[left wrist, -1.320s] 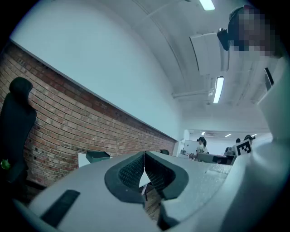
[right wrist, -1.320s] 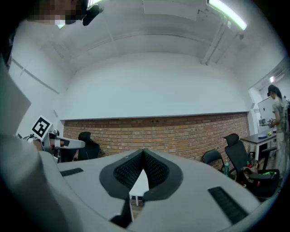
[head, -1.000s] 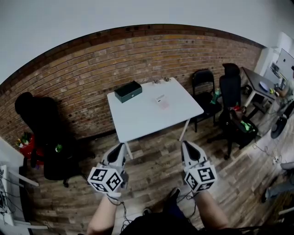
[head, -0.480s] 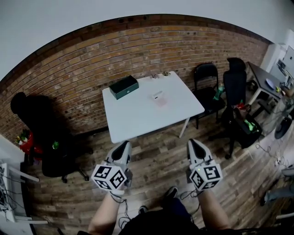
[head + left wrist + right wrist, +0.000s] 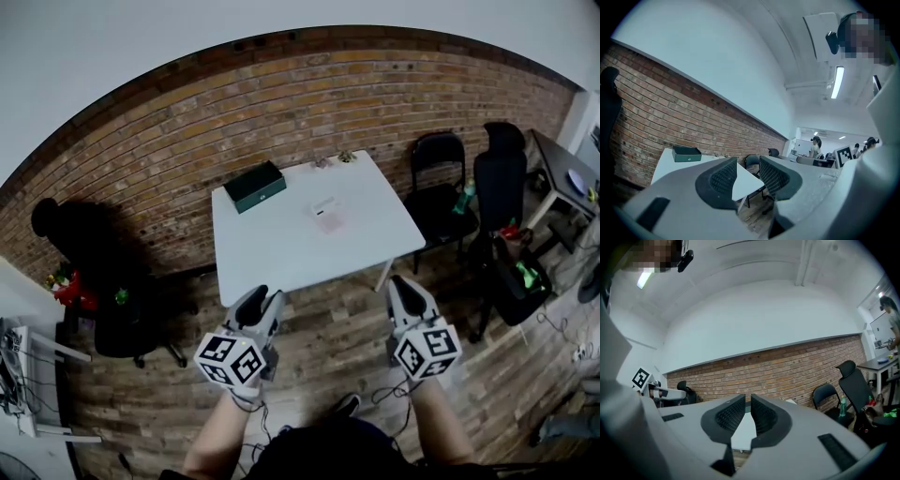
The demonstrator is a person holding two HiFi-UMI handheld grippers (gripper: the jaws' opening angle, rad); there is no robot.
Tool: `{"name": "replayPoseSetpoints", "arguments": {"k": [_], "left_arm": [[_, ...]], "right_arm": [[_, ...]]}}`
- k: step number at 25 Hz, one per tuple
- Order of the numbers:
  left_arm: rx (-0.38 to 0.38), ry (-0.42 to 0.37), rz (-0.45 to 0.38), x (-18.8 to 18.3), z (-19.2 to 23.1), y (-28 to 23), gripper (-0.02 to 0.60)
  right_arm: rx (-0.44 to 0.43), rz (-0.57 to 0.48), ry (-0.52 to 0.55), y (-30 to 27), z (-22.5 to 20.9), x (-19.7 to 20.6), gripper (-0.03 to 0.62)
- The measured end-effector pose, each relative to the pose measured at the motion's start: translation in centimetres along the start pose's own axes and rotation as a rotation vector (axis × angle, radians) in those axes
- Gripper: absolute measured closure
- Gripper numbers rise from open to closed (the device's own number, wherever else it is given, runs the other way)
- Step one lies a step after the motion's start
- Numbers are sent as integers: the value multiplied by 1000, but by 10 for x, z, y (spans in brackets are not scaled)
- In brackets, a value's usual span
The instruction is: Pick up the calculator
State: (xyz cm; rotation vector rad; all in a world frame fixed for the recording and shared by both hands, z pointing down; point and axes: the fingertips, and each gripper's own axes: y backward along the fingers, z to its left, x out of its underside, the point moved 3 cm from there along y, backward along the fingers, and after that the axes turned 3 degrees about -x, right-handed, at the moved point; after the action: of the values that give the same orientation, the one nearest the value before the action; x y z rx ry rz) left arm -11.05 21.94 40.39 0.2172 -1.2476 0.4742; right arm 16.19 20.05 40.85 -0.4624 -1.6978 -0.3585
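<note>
On the table (image 5: pixel 281 253), box (image 5: pixel 254 186) back left; calculator (image 5: pixel 327 210) to its right.

A green box (image 5: pixel 254 186) sits on a white table (image 5: pixel 281 248) by a brick wall (image 5: pixel 178 131).

The room is being viewed from high up by the head camera, which is being aimed forward and steeply down, well back from the white counter (image 5: pixel 281 253) and the brick wall (image 5: pixel 187 141). The left tongs (image 5: pixel 265 298) and the right tongs (image 5: pixel 405 284) are being caught in the lower frame.

The left gripper view is being taken low and level along the left tongs (image 5: pixel 747 165), whose jaws are opening on nothing. The right gripper view is being taken likewise along the right tongs (image 5: pixel 747 401).

The distant counter (image 5: pixel 663 161) (image 5: pixel 743 432) and wall (image 5: pixel 647 103) (image 5: pixel 787 371) are being shared by all three views.
</note>
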Motion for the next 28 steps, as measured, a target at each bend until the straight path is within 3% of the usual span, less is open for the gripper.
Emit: {"name": "replayPoseSetpoints", "arguments": {"k": [6,15,22,28], "left_arm": [[-38,1,-3,-8,-6,-19,442],[-60,38,49,7,21,-54,442],[65,71,59,4,33,-136,442],[178,88,22,-27,60,-210,442]], "right_arm": [[-54,0,-4,-22,-25,-14,542],[-47,28,-29,-50,-47,-1,545],[51,25,20,-75,-85,-20,523],[145,23,55,-121,-105,-44,523]]}}
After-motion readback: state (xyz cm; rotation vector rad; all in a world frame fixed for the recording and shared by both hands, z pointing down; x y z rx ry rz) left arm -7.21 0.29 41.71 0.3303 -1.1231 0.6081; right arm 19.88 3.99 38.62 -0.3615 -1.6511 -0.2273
